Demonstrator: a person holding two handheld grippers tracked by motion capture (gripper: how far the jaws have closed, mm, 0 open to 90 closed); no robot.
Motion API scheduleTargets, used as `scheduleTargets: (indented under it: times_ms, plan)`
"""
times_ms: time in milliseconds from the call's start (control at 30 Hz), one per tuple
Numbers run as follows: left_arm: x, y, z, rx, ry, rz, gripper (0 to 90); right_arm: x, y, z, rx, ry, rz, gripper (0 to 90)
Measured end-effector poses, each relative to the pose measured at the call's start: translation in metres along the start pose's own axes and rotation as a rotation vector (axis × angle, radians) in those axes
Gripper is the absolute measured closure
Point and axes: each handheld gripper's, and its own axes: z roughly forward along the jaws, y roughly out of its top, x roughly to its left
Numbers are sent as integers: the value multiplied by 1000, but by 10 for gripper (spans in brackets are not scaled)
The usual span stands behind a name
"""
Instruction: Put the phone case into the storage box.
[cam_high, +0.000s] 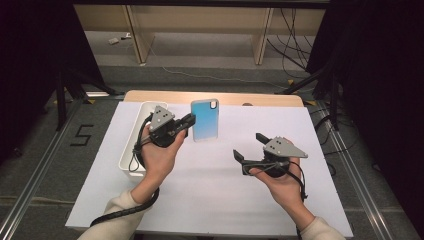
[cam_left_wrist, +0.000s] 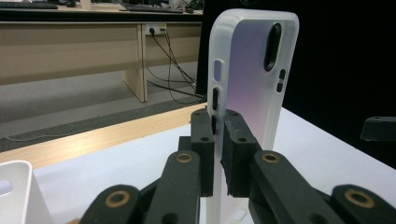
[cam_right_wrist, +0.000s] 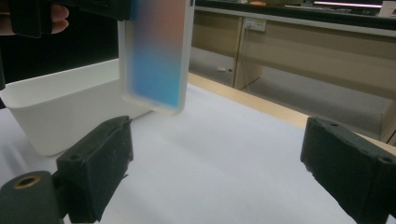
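A translucent phone case (cam_high: 205, 120) with a blue-to-pink sheen is held off the white table cover (cam_high: 210, 170). My left gripper (cam_high: 189, 121) is shut on its side edge. In the left gripper view the case (cam_left_wrist: 247, 79) stands upright between the two black pads (cam_left_wrist: 236, 140), camera cutout at the top. My right gripper (cam_high: 247, 146) hovers over the table to the right, jaws wide open and nothing between them. In the right gripper view the case (cam_right_wrist: 156, 51) hangs ahead and to the left, above the table, beyond the open fingers (cam_right_wrist: 100, 163).
A white rectangular bin (cam_high: 134, 140) sits at the left edge of the table, under my left hand; it also appears as the bin (cam_right_wrist: 60, 112) behind the case. A wooden strip (cam_high: 215, 97) runs along the table's far edge. Desks and cables stand beyond.
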Motion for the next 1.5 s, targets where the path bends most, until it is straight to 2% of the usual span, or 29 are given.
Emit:
scheduleTargets:
  times_ms: [100,333,367,733,833,900,1000,1233,1400,1433,1500]
  plan:
    - [3,1,-2,-5,3,-3,840,1,1,0,-17,0,0,102]
    - [5,4,-5,-14,7,-11,840,3,3,-2,-18,2,-7,101]
    - [5,4,-6,-14,8,-16,840,3,3,-4,-18,16,-7,101]
    - [5,6,-7,-16,11,-9,840,-4,-1,-25,-34,-20,-2,103]
    - [6,5,-7,-16,9,-16,840,-6,-3,-28,-35,-29,0,103]
    - [7,5,-7,-14,9,-16,840,-6,-5,-30,-31,-15,10,104]
    - [8,5,-8,-14,8,-13,840,-8,-6,-34,-28,-21,-2,104]
    - [12,8,-13,-20,12,-15,840,-9,-10,-38,-24,-35,6,106]
    - [16,9,-20,-25,23,-40,840,-9,-13,-40,-15,-35,4,107]
    - [16,9,-23,-8,35,-63,840,-9,-13,-40,-13,-33,1,108]
    - [18,9,-25,-11,40,-66,840,-9,-13,-40,-20,-27,6,108]
